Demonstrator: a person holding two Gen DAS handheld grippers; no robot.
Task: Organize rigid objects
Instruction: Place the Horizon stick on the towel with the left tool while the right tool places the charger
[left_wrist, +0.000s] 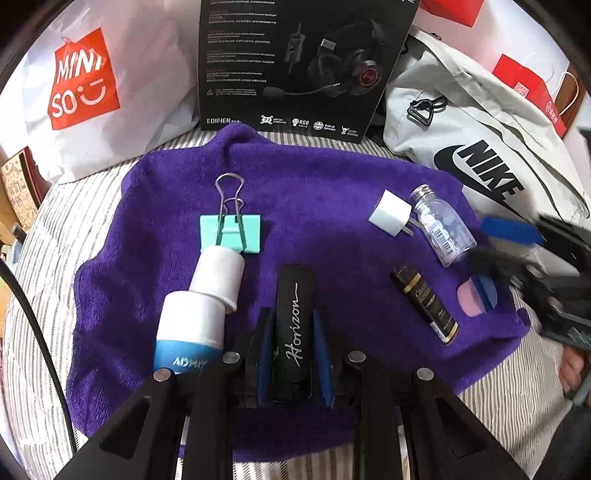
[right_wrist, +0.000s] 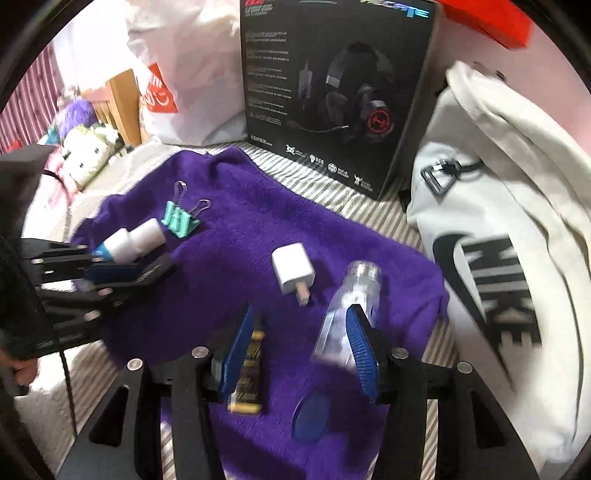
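The left gripper (left_wrist: 291, 354) is clamped on a black case (left_wrist: 293, 325) marked Horizon, which lies lengthwise on the purple towel (left_wrist: 325, 184). The right gripper (right_wrist: 299, 350) stands partly open with nothing pressed between its blue pads (right_wrist: 360, 350); a clear bottle (right_wrist: 347, 314) lies beside its right pad and a black-and-gold tube (right_wrist: 249, 369) beside its left. A white charger (right_wrist: 293, 271), a white bottle (left_wrist: 199, 302) and a green binder clip (left_wrist: 231, 236) share the towel. Open purple lies mid-towel; a headset box (left_wrist: 303, 62) and Nike bag (left_wrist: 480, 147) wall the far edge.
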